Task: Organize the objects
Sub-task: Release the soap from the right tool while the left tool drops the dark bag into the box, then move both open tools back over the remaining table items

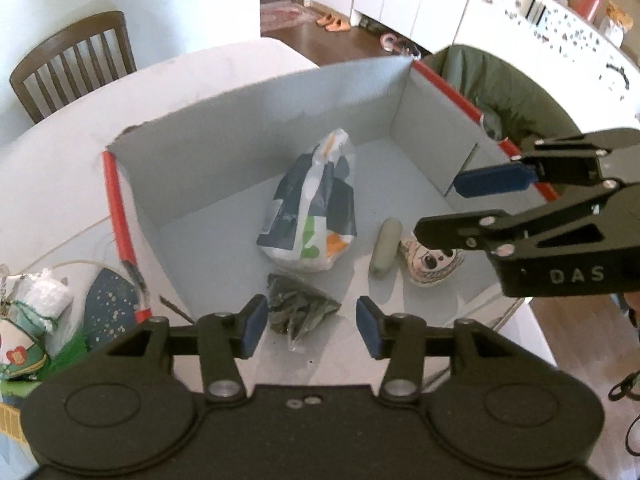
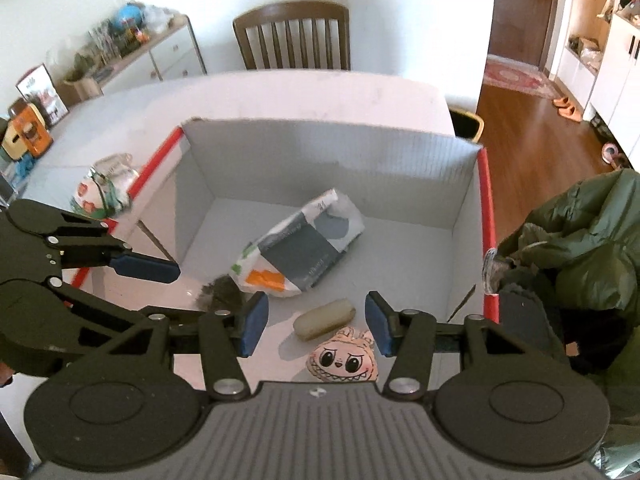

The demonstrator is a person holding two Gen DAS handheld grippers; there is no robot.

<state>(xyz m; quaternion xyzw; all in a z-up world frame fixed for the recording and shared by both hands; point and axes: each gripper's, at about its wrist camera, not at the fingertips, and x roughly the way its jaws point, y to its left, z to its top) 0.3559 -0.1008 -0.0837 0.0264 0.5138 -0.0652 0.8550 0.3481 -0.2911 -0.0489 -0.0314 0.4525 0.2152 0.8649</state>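
While both grippers hover over the open cardboard box on the white table, the left gripper and right gripper have fingers spread wide, holding nothing. On the box floor lie 4 things: a printed plastic bag mid-floor, a dark leaf packet, a pale green tube, and a cartoon-face plush near the front edge.

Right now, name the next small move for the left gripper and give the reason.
Probably swing the left gripper left, out over the box's red edge, toward the items on the table beside it. Both grippers are open and hold nothing; the plastic bag, pale roll and cartoon-face toy already lie inside.
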